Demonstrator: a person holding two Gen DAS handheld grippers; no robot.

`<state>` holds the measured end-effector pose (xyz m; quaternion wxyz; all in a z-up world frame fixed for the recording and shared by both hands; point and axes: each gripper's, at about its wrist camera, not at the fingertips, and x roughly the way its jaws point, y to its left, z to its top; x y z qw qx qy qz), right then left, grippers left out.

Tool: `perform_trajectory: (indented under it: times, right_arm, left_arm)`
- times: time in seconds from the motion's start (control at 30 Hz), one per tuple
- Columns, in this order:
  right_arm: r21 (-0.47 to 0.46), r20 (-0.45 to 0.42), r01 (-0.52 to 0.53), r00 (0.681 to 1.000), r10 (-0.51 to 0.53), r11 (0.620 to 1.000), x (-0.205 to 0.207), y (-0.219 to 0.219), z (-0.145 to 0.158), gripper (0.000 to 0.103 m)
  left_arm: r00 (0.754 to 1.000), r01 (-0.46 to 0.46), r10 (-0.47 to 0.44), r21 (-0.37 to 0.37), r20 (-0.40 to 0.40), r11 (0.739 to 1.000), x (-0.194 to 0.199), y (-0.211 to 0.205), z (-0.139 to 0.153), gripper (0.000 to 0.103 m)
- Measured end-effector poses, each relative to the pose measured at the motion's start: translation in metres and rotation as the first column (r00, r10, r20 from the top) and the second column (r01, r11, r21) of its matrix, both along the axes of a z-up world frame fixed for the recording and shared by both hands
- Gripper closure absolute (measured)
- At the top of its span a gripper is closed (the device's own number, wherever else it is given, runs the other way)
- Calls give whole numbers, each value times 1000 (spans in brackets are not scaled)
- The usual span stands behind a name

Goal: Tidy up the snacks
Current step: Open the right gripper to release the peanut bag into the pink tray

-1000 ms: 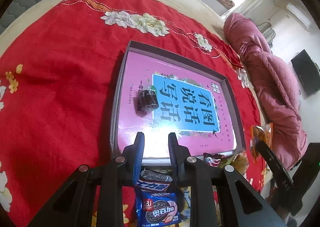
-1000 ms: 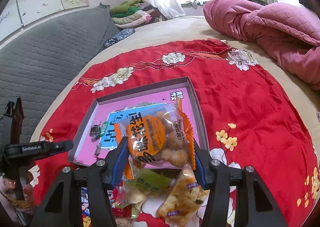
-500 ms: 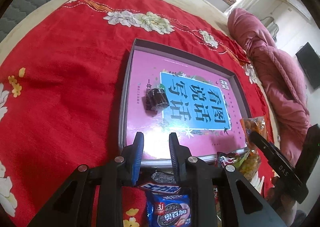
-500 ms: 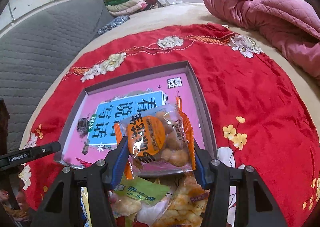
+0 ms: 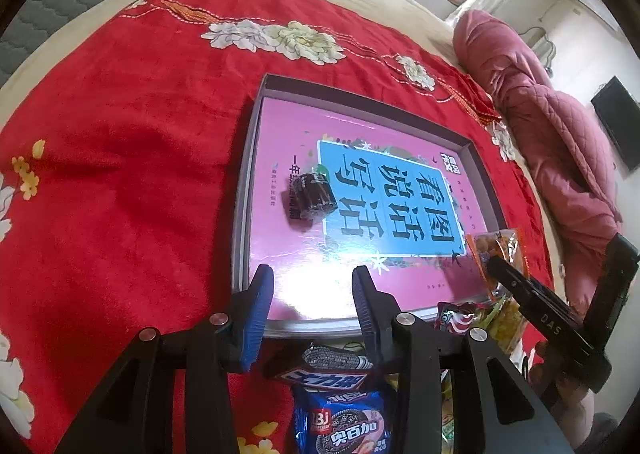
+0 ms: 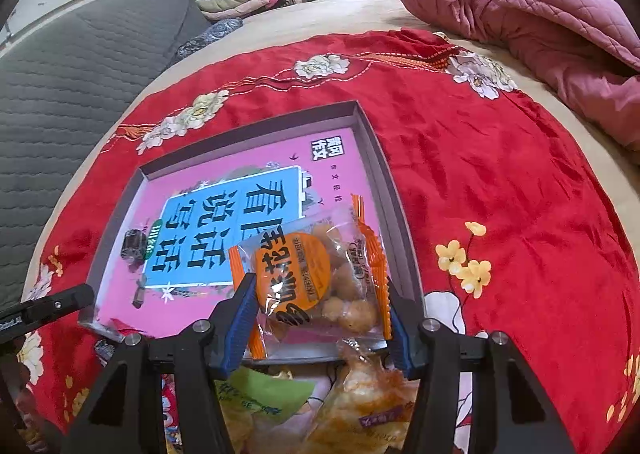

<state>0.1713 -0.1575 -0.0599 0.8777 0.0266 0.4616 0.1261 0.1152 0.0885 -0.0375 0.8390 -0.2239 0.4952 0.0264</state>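
A shallow grey box lined with a pink and blue book cover lies on the red floral cloth. One dark wrapped candy rests inside it. My left gripper hovers over the box's near edge; its jaws are opening and nothing is between them. My right gripper is shut on a clear and orange packet of round snacks, held over the box's near right corner.
Loose snacks lie in front of the box: a dark chocolate bar, a blue biscuit packet, a green packet and an orange-tinted packet. A pink quilt lies at the far right and a grey padded surface at the left.
The left jaws have spread wider, still with nothing in them. The right gripper has come lower and closer to the box with the orange packet still in its grip.
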Motion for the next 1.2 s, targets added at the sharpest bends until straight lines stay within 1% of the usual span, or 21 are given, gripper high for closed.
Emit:
perform_trajectory:
  times: [0.17, 0.4, 0.43, 0.47, 0.5, 0.57, 1.03, 1.13, 1.2]
  right_arm:
    - [-3, -17, 23, 1000, -23, 1000, 4, 0, -5, 46]
    - [3, -4, 27, 1000, -27, 1000, 5, -1, -3, 46]
    - [-1, 1, 26, 1000, -26, 1000, 5, -1, -3, 46]
    - [-6, 2, 27, 1000, -27, 1000, 5, -1, -2, 46]
    - [-7, 3, 29, 1000, -29, 1000, 5, -1, -2, 46]
    - [-2, 9, 35, 999, -35, 999, 4, -3, -1, 46]
    - [-42, 57, 51, 997, -48, 998, -1, -11, 11, 45]
    - [-61, 56, 50, 997, -47, 997, -1, -10, 10, 45]
    - [-58, 57, 52, 997, -49, 997, -1, -12, 10, 45]
  left_arm:
    - [1000, -1, 1, 3, -5, 1000, 0, 0, 0, 60]
    - [1000, 8, -8, 6, -7, 1000, 0, -2, -1, 59]
    - [1000, 9, -9, 9, -8, 1000, 0, -3, -1, 57]
    - [1000, 10, -10, 12, -8, 1000, 0, -3, -1, 52]
    - [1000, 11, -11, 12, -8, 1000, 0, -4, -1, 50]
    - [1000, 12, -12, 9, -3, 1000, -1, -4, -1, 50]
    - [1000, 17, -17, 22, 7, 1000, -2, -6, 3, 49]
    - [1000, 20, -20, 22, 10, 1000, -3, -6, 5, 45]
    - [1000, 20, -20, 21, 14, 1000, -4, -6, 6, 44]
